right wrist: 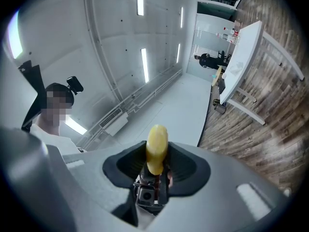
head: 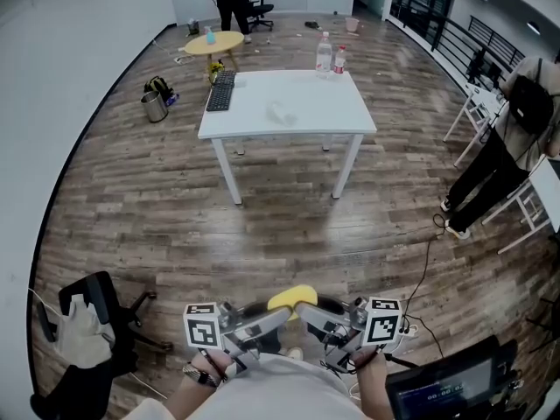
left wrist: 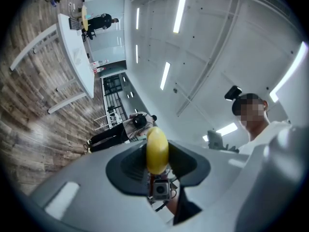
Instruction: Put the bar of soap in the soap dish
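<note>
A yellow bar of soap point(head: 291, 297) is held close to my body between the two grippers, which face each other. My left gripper point(head: 282, 311) grips it from the left and my right gripper point(head: 303, 310) from the right. In the left gripper view the soap point(left wrist: 157, 151) stands on edge between the jaws of the left gripper point(left wrist: 157, 167). The right gripper view shows the same soap point(right wrist: 157, 146) clamped in the right gripper point(right wrist: 157, 167). A small pale thing point(head: 280, 112), perhaps the soap dish, lies on the white table point(head: 341, 103) far ahead.
On the table lie a dark keyboard point(head: 220, 90) and two bottles point(head: 324, 55). An office chair point(head: 87, 331) stands at the lower left and a screen point(head: 446, 388) at the lower right. A person point(head: 499, 164) stands at the right. Wooden floor lies between me and the table.
</note>
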The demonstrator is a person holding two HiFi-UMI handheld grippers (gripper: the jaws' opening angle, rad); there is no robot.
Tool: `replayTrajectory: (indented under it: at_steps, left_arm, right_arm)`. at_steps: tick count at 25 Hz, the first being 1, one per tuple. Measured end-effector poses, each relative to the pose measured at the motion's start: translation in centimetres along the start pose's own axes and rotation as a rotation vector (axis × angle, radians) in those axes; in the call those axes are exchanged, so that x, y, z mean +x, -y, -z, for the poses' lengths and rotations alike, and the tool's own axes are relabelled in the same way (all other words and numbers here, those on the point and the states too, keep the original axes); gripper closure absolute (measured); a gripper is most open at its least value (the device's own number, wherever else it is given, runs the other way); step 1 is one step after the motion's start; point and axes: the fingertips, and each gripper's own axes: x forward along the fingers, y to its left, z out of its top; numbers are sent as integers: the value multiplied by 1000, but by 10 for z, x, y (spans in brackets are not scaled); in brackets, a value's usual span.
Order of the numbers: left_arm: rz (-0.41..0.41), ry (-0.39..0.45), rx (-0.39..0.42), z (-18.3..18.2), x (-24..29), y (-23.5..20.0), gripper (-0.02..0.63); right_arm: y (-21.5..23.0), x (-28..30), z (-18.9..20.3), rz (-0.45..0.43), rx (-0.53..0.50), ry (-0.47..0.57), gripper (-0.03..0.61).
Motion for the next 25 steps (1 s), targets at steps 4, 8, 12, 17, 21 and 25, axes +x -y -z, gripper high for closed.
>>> replayTrajectory:
  at_steps: [4, 8, 12, 17, 21, 25]
  left_arm:
    - [1, 2, -1, -14, 2, -7, 477]
    - [2, 7, -5, -27, 2, -13, 479]
    - [1, 13, -26, -35, 1, -22, 477]
    - [3, 10, -42, -44, 2, -32, 477]
    - [6, 8, -48, -55, -1, -36, 477]
    - [7, 0, -45, -67, -4, -39, 477]
  right_arm:
    - [8, 8, -11, 0, 6, -3, 443]
    - [15, 17, -20, 7, 10, -8, 443]
    - [25, 23, -24, 28, 18, -14, 443]
    - [36, 28, -31, 47, 26, -9, 443]
    - [41, 37, -36, 55, 30, -5, 443]
    - [46, 48, -41, 62, 29, -5, 443]
